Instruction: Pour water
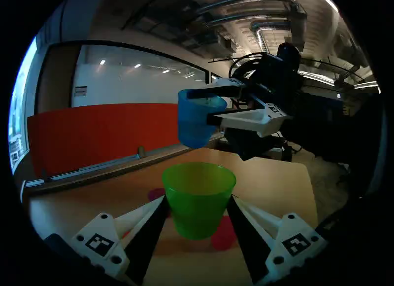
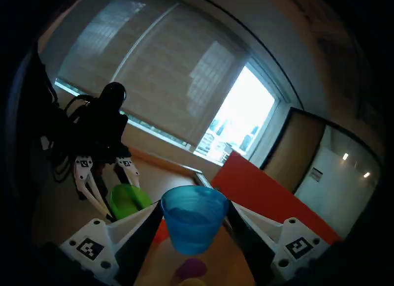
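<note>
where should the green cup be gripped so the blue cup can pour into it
On the green cup's side wall just under the rim, coming in level from the side. It is upright and tapers toward its base, so a high pinch resists slipping down, and the mouth is left open to the blue cup. The left gripper holds it roughly so.

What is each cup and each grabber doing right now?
green cup, held upright, looks empty
blue cup, held in the air, near upright, seems to hold water, not pouring
left gripper, shut on the green cup
right gripper, shut on the blue cup
</note>
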The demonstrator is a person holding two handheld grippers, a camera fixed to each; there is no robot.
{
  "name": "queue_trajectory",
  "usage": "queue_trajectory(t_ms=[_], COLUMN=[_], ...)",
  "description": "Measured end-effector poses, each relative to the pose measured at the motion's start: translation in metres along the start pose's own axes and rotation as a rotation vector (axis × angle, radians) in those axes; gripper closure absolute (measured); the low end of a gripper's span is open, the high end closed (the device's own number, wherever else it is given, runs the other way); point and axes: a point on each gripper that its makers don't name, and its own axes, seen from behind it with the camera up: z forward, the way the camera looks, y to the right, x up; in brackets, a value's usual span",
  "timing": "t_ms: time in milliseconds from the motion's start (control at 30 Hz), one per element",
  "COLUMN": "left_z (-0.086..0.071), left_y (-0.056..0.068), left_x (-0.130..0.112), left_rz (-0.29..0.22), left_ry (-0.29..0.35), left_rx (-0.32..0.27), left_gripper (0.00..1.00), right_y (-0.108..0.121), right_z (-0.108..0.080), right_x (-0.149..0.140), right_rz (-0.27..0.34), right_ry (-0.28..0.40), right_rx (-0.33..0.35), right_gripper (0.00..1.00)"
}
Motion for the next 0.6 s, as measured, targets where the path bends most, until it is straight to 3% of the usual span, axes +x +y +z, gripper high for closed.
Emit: queue_trajectory(t_ms=[600], left_z=[0.004], left_y=[0.003], left_x=[0.008], left_rz=[0.0], left_ry=[0.015], left_rx=[-0.006], left_gripper=[0.19], right_y=[0.001], right_z=[0.005], right_x=[0.012], right_rz=[-0.118], right_ry=[-0.008], right_rx=[-0.011], right_gripper=[0.07])
